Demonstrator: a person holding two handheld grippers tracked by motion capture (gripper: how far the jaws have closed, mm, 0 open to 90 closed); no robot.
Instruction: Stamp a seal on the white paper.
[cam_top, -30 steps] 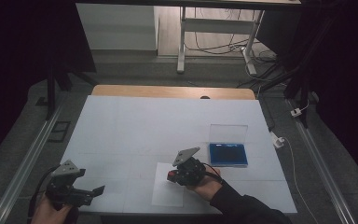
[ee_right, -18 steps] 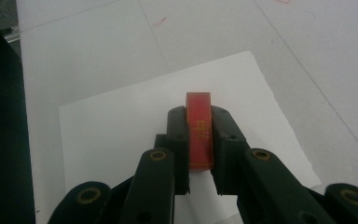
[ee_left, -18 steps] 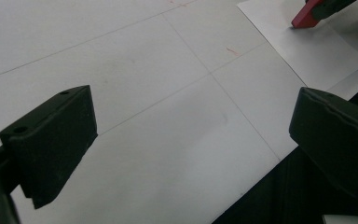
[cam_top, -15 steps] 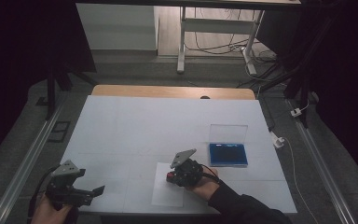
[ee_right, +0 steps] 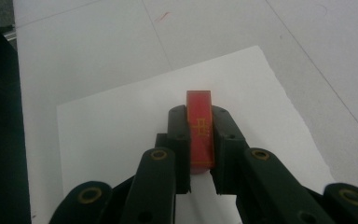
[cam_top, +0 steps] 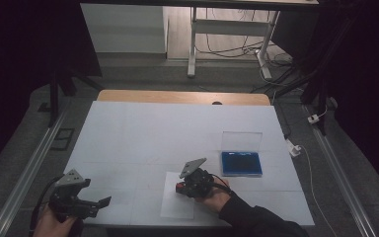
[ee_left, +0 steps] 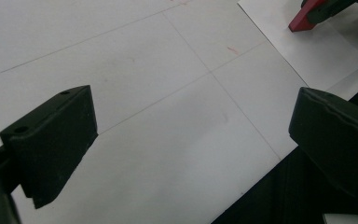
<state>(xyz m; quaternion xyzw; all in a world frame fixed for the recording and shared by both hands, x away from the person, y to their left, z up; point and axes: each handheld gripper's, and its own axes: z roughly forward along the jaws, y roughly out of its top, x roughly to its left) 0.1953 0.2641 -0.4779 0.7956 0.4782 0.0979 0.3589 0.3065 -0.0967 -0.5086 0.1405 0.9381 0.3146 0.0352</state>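
Lengthwise along gripper (ee_right: pixel 200 140), red block (ee_right: pixel 200 128).

A lab-style recording room, as we read it

We see a wide white worktable (cam_top: pixel 143 133) marked with thin grid lines, its pale wooden back edge (cam_top: pixel 182 97) showing, standing on grey carpet between two long metal floor rails (cam_top: pixel 22 173). Black curtains (cam_top: pixel 19 44) close off both sides. Beyond the table we make out the white metal legs of another bench (cam_top: pixel 192 44) and loose black cables (cam_top: pixel 222 47) lying on the floor, with a white plug connector (cam_top: pixel 315 118) at the right.
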